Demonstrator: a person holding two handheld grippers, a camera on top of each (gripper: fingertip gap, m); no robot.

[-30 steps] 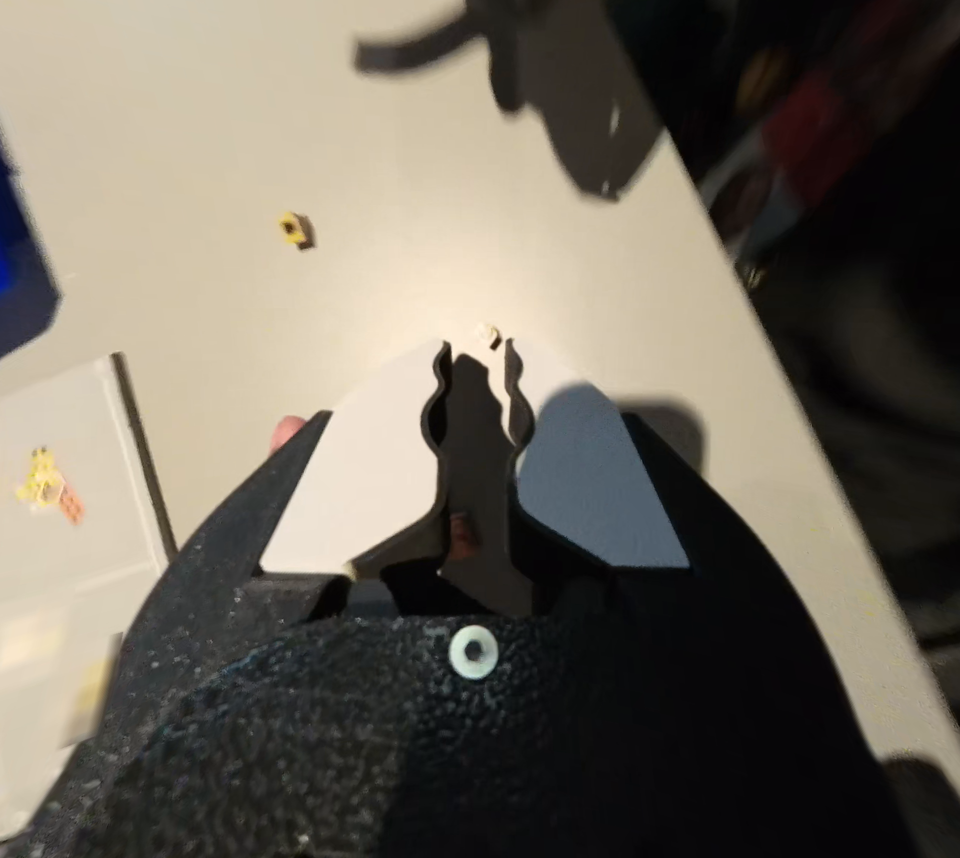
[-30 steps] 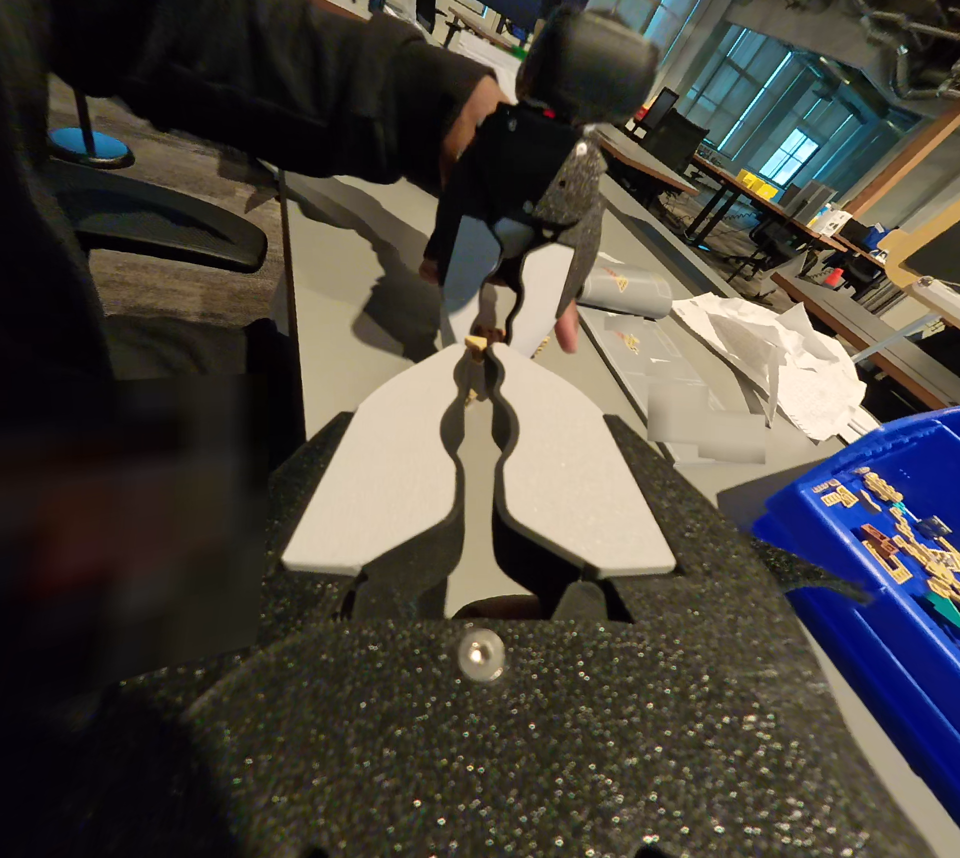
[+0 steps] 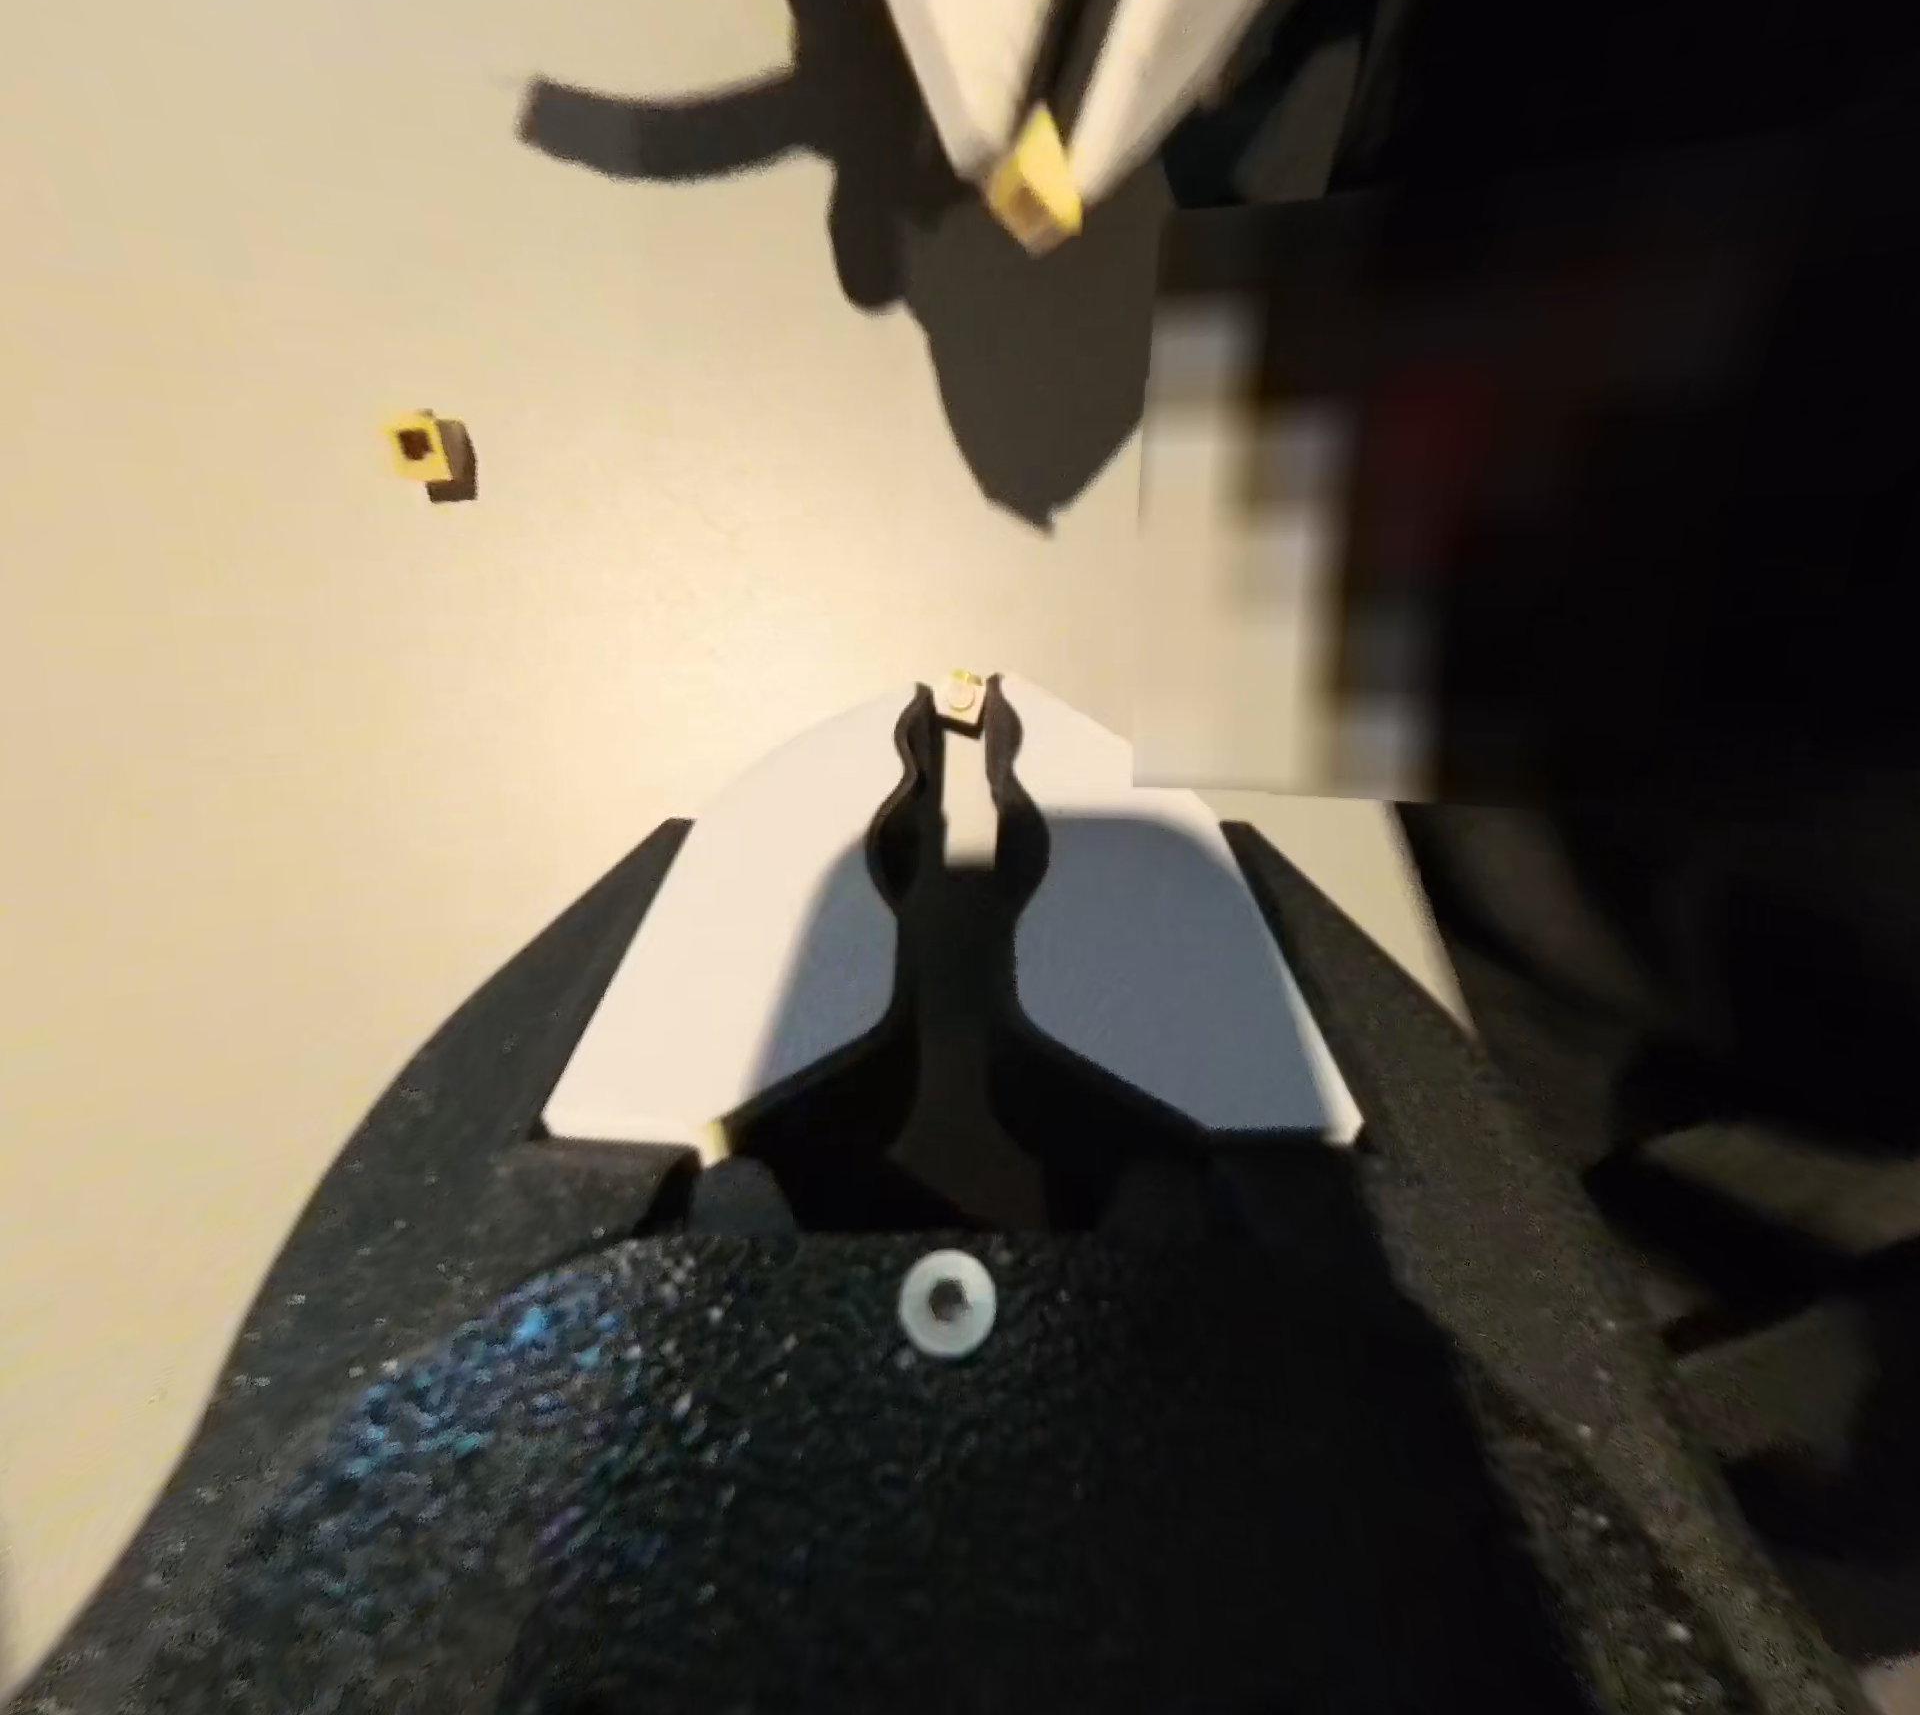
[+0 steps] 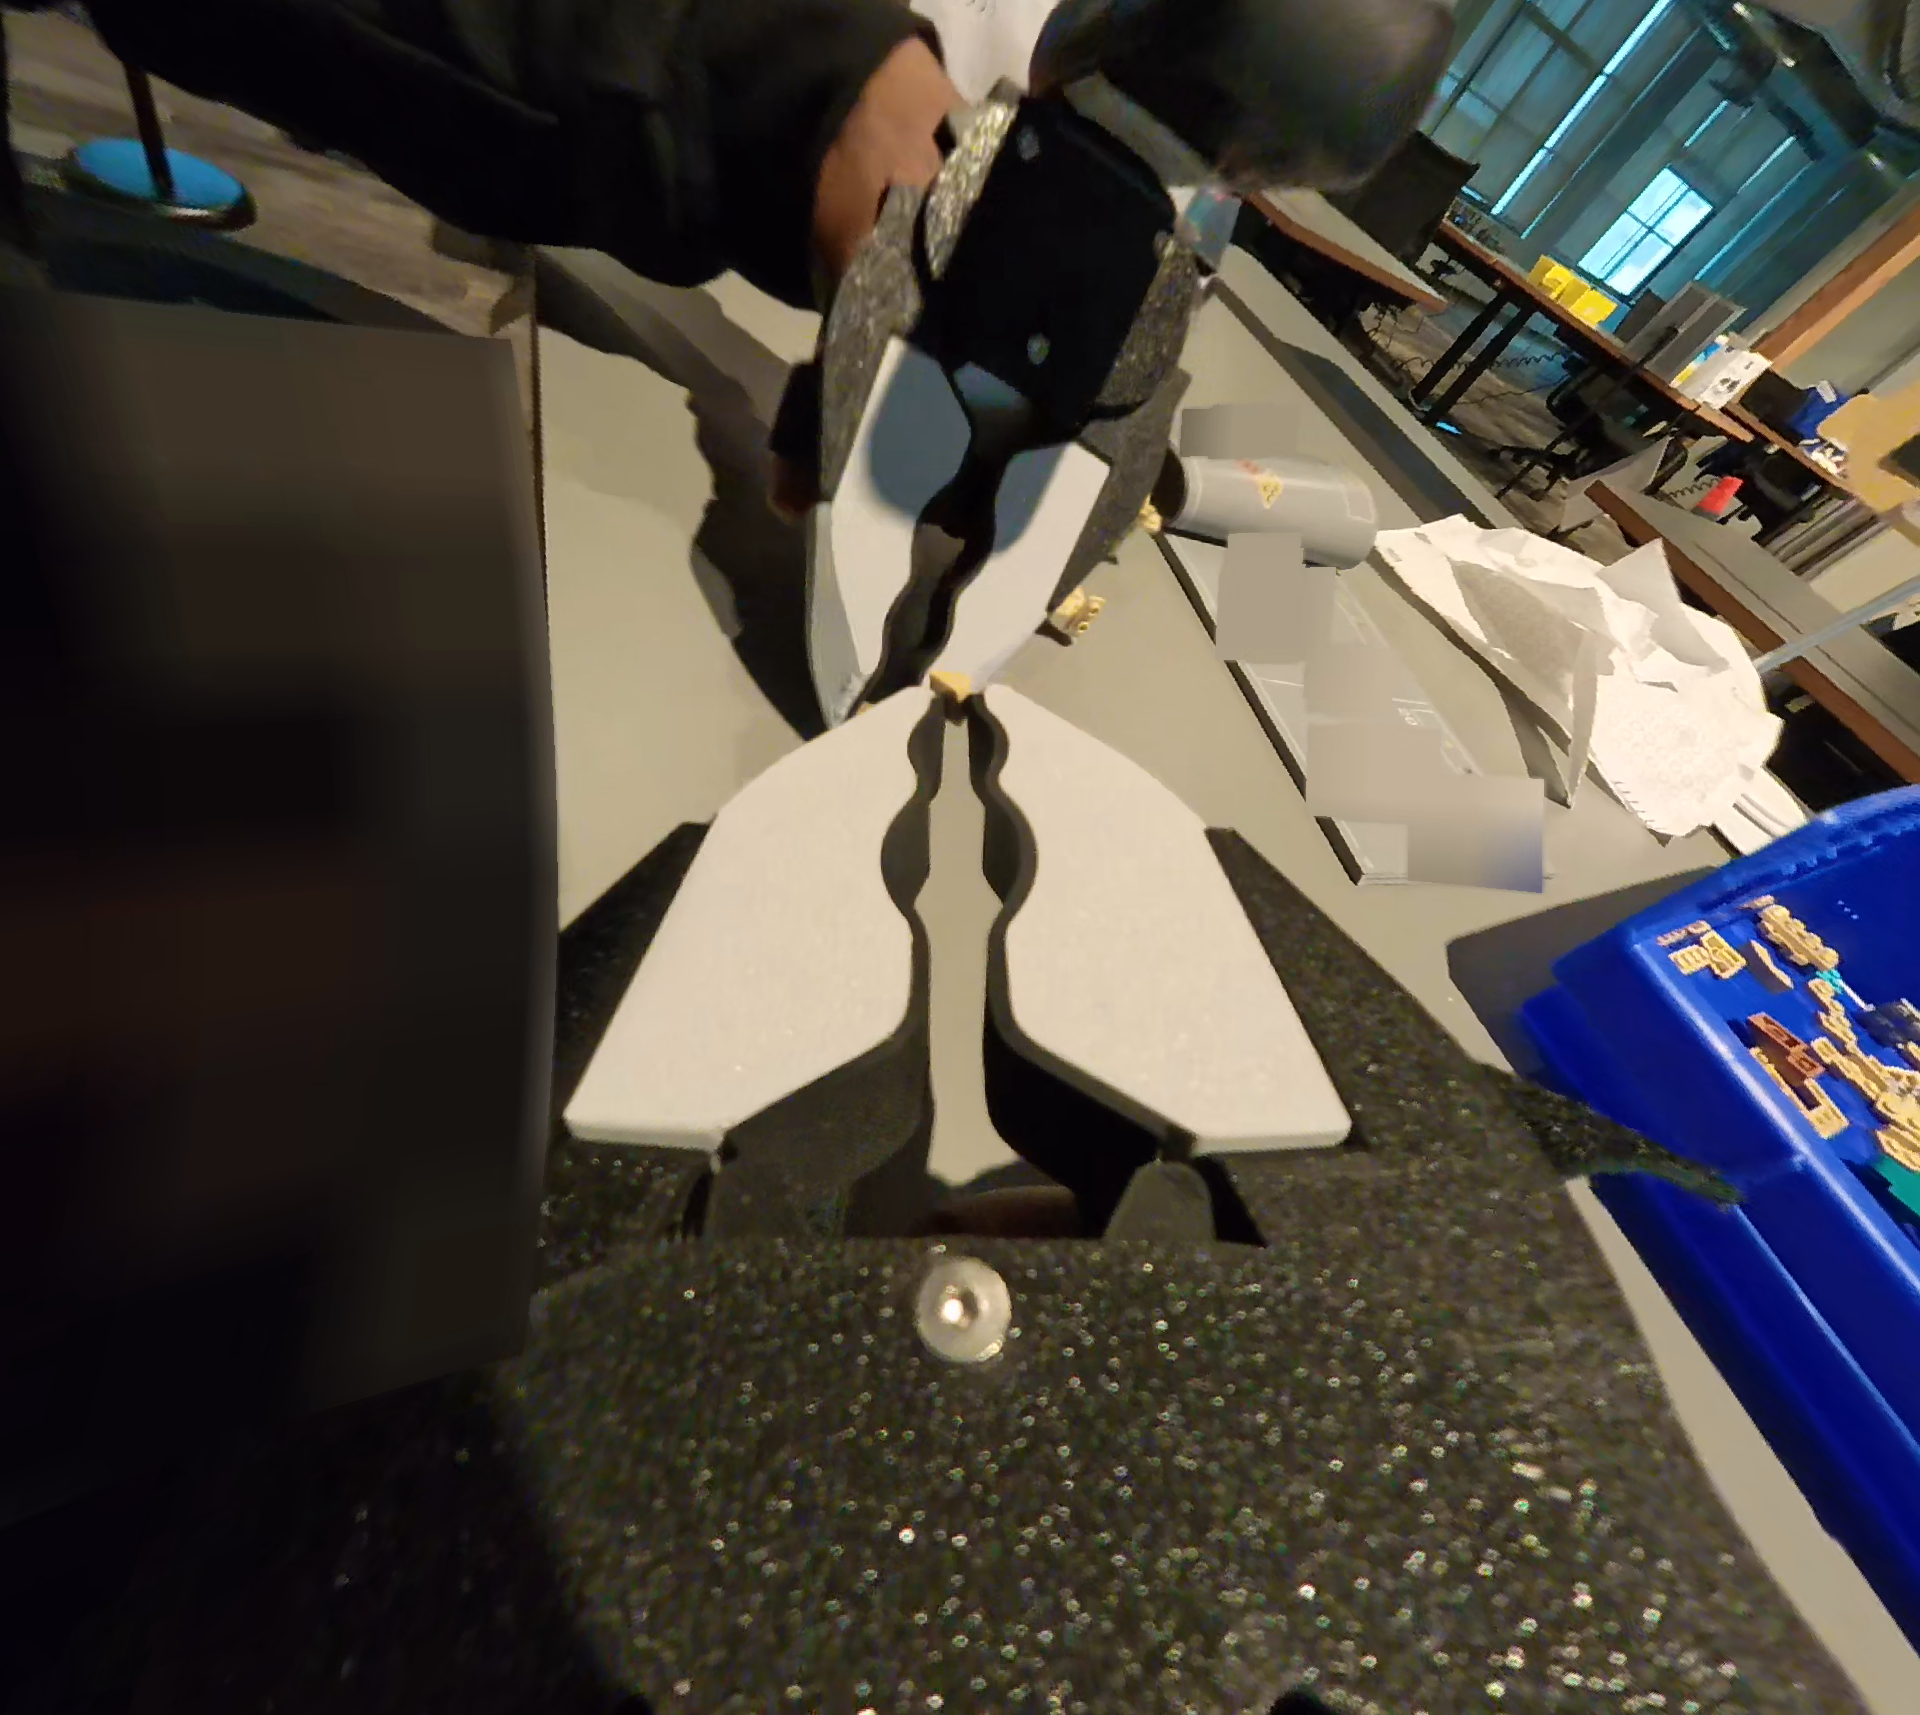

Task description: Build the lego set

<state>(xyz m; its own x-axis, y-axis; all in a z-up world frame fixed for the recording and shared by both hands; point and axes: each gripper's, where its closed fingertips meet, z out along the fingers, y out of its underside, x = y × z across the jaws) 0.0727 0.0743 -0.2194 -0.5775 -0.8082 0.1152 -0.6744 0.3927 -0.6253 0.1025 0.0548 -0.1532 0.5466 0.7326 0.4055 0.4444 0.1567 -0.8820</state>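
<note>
In the left wrist view, my left gripper (image 3: 961,691) is shut on a small tan lego piece (image 3: 960,701) at its fingertips, above the pale table (image 3: 312,730). My right gripper (image 3: 1031,164) comes in from the top, blurred, and is shut on a yellow lego piece (image 3: 1036,195). In the right wrist view, my right gripper (image 4: 951,697) pinches that piece (image 4: 950,682) at its tips. The left gripper (image 4: 909,678) points down at it, tips almost touching mine. A loose yellow brick (image 3: 426,450) lies on the table to the left.
A blue bin (image 4: 1662,1198) with several lego parts stands at the right. Crumpled white paper (image 4: 1558,626), a grey cylinder (image 4: 1278,502) and a small tan lego build (image 4: 1075,616) lie farther back. A person's dark sleeve (image 4: 468,3) reaches in from the left. There is about 8 cm between the tips of the two grippers. From the left gripper's tips to the loose yellow brick (image 3: 426,450) is close to 9 cm.
The two grippers have come together, tip to tip. The right gripper now looms large in the left wrist view, and the instruction sheet has left that view.
</note>
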